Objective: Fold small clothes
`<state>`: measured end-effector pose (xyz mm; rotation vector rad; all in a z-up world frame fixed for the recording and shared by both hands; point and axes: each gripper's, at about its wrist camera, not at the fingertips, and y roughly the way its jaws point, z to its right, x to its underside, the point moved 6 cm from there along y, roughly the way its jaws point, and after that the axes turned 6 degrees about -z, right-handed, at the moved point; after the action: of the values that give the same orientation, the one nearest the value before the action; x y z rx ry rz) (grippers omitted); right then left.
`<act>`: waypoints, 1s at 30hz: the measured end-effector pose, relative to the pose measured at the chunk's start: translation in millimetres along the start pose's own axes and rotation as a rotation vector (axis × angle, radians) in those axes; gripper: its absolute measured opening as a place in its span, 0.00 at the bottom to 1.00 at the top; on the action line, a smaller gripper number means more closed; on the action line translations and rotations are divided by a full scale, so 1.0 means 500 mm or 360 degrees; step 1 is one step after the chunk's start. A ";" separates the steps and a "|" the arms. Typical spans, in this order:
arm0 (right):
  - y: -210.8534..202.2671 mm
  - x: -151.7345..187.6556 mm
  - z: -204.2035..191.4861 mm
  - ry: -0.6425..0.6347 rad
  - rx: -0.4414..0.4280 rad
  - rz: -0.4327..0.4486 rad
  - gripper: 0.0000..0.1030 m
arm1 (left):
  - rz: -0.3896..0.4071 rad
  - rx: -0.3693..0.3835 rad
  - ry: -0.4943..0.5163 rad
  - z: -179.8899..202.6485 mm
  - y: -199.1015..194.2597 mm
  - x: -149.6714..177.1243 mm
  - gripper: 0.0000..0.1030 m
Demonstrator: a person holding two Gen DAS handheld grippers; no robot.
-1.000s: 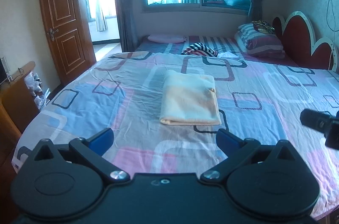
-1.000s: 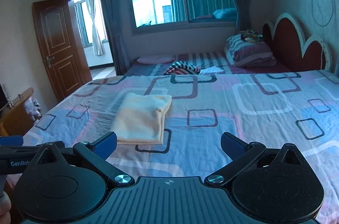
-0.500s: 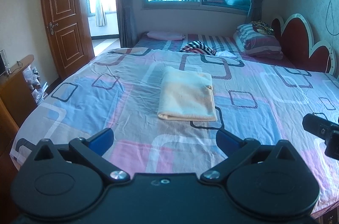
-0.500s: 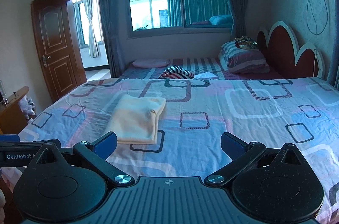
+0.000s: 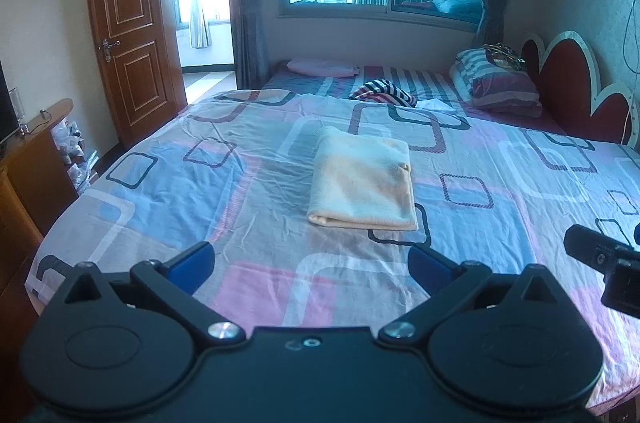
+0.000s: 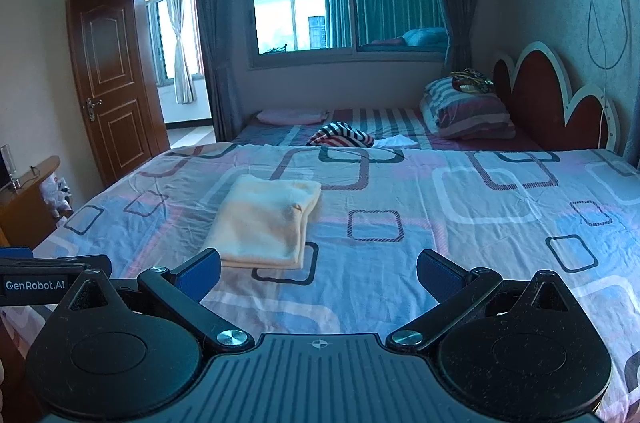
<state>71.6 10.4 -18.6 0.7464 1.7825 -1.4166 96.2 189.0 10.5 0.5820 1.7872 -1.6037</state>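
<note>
A folded cream cloth [image 5: 362, 183] lies flat in the middle of a patterned bedsheet [image 5: 520, 223], clear of both tools. The left gripper [image 5: 310, 263] and right gripper [image 6: 318, 269] hover above the near edge of the bed, jaws spread wide and holding nothing. A striped garment [image 6: 340, 138] sits beyond, near the pillows [image 6: 468, 111].

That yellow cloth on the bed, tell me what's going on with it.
The pale yellow cloth lies folded into a neat rectangle on the patterned bedspread, and nothing is touching it. A person holds a gripper in each hand: the left gripper and the right gripper are both open, empty, and held short of the cloth. The folding looks done, at least for this piece.
</note>
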 end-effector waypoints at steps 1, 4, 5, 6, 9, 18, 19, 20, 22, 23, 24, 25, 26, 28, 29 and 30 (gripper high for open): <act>0.002 0.000 -0.002 0.0000 -0.0003 -0.0003 1.00 | 0.0001 -0.0001 0.0002 0.000 0.000 0.000 0.99; 0.004 0.002 -0.005 0.0000 -0.0009 -0.0007 1.00 | 0.0003 -0.0008 0.0002 -0.003 -0.001 0.001 0.99; 0.004 0.003 -0.006 -0.0002 -0.0008 -0.0007 1.00 | 0.0001 -0.0009 0.0000 -0.004 -0.001 0.001 0.99; 0.004 0.002 -0.005 -0.0001 -0.0008 -0.0007 1.00 | -0.0001 -0.0008 -0.0002 -0.005 -0.001 0.002 0.99; 0.005 0.005 -0.008 -0.0003 -0.0007 -0.0011 1.00 | -0.0010 0.0000 -0.0008 -0.007 -0.001 0.003 0.99; 0.010 0.007 -0.007 -0.0005 0.0000 -0.0018 1.00 | -0.0006 0.0009 -0.0007 -0.007 -0.001 -0.001 0.99; 0.009 0.007 -0.007 -0.0005 0.0000 -0.0016 1.00 | -0.0008 0.0008 -0.0007 -0.007 -0.001 -0.002 0.99; 0.009 0.007 -0.008 -0.0006 -0.0002 -0.0014 1.00 | -0.0008 0.0009 -0.0009 -0.006 -0.001 -0.002 0.99; 0.009 0.007 -0.008 -0.0007 -0.0002 -0.0013 1.00 | -0.0008 0.0008 -0.0008 -0.008 0.000 -0.002 0.99; 0.010 0.007 -0.009 -0.0008 -0.0004 -0.0013 1.00 | -0.0008 0.0008 -0.0009 -0.008 0.000 -0.002 0.99; 0.010 0.007 -0.009 -0.0009 -0.0007 -0.0016 1.00 | -0.0007 0.0008 -0.0009 -0.008 0.001 -0.003 0.99; 0.010 0.006 -0.011 -0.0011 -0.0008 -0.0019 1.00 | -0.0008 0.0008 -0.0009 -0.008 0.001 -0.003 0.99; 0.011 0.007 -0.012 -0.0014 -0.0009 -0.0021 1.00 | -0.0008 0.0008 -0.0009 -0.008 0.001 -0.003 0.99; 0.013 0.006 -0.014 -0.0021 -0.0011 -0.0021 1.00 | -0.0010 0.0010 -0.0010 -0.008 0.001 -0.003 0.99; 0.013 0.006 -0.014 -0.0024 -0.0012 -0.0021 1.00 | -0.0009 0.0008 -0.0011 -0.008 0.001 -0.003 0.99; 0.014 0.006 -0.013 -0.0026 -0.0012 -0.0022 1.00 | -0.0010 0.0008 -0.0012 -0.008 0.001 -0.003 0.99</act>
<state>74.4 18.4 -24.1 0.7177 1.7825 -1.4202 96.9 193.2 11.3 0.5728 1.7816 -1.6130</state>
